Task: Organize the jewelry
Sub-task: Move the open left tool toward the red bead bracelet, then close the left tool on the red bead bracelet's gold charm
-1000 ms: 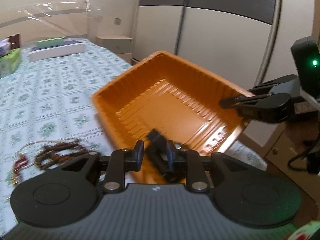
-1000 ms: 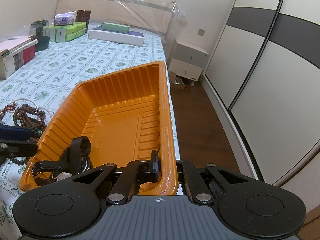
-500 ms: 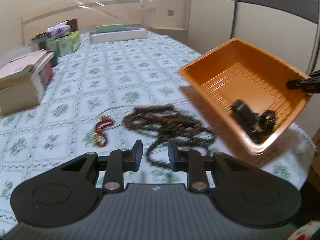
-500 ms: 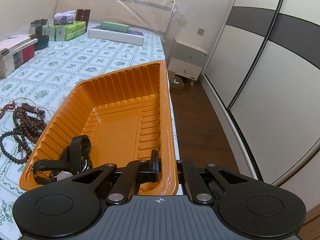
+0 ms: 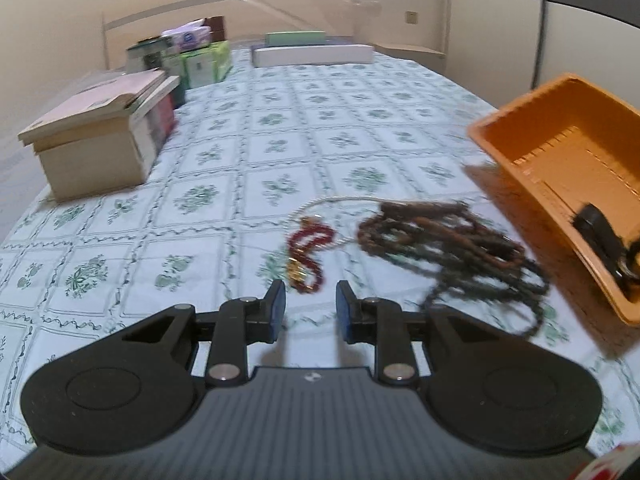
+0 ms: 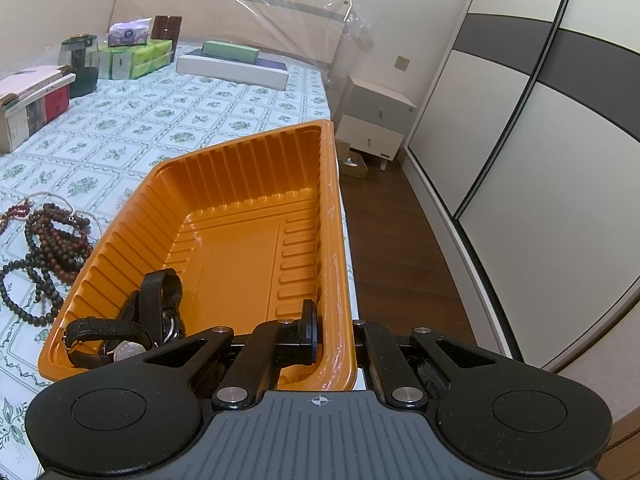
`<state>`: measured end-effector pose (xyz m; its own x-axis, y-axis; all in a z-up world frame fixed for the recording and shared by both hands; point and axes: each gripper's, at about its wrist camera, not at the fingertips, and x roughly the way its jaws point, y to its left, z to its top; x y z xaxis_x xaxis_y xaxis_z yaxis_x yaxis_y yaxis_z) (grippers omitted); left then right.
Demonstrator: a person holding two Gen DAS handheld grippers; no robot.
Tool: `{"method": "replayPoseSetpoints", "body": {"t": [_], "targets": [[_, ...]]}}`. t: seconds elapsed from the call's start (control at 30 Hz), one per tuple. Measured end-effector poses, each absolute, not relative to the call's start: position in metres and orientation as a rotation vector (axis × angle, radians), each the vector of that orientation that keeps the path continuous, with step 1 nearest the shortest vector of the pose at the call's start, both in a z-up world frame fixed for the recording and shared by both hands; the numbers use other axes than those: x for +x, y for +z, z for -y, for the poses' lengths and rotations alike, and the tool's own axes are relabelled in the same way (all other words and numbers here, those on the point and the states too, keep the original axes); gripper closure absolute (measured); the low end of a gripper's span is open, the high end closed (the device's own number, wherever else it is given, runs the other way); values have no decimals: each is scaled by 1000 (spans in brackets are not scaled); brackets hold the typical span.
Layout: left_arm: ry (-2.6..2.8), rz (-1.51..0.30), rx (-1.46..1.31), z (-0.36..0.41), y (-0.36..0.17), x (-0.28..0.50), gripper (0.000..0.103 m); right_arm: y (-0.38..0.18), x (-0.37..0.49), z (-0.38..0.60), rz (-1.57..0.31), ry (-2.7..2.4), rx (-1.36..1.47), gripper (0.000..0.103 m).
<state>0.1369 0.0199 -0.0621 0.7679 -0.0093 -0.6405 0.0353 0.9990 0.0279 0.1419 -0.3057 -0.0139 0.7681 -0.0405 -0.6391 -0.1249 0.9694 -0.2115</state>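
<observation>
Swung away from orange tray (image 6: pixel 248 216) toward red bracelet (image 5: pixel 310 254) beside it; left gripper (image 5: pixel 308 312) jaws narrow, empty; right gripper (image 6: pixel 332 336) clamping tray rim.

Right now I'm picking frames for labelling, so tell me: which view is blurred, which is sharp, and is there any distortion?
Left wrist view: motion blur smears the brown bead strands and orange tray; the left claw itself is crisp. Right wrist view: sharp throughout, watches in the tray clearly legible. Both views: fisheye bending, most obvious in the curved wardrobe doors.
</observation>
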Motion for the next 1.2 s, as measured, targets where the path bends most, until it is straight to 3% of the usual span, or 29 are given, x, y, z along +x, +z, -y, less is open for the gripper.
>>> {"method": "replayPoseSetpoints", "body": {"t": [0.47,0.57,0.6,0.73,1.2], "targets": [[0,-726,83,-24,-77,173,82,-17,144,305,-701,45,-250,99],[-15,-733,104,-20,-77,174,89,-17,144,305,-702,44,-250,99],[-22,-739,103,-20,-77,174,96,-17,144,305,-702,43,-251,99],[-36,-744,101,-17,-73,172,98,-16,144,305,-702,44,-251,99],[-116,-634,42,-14,-15,134,98,-16,144,305,-701,44,-252,99]]}}
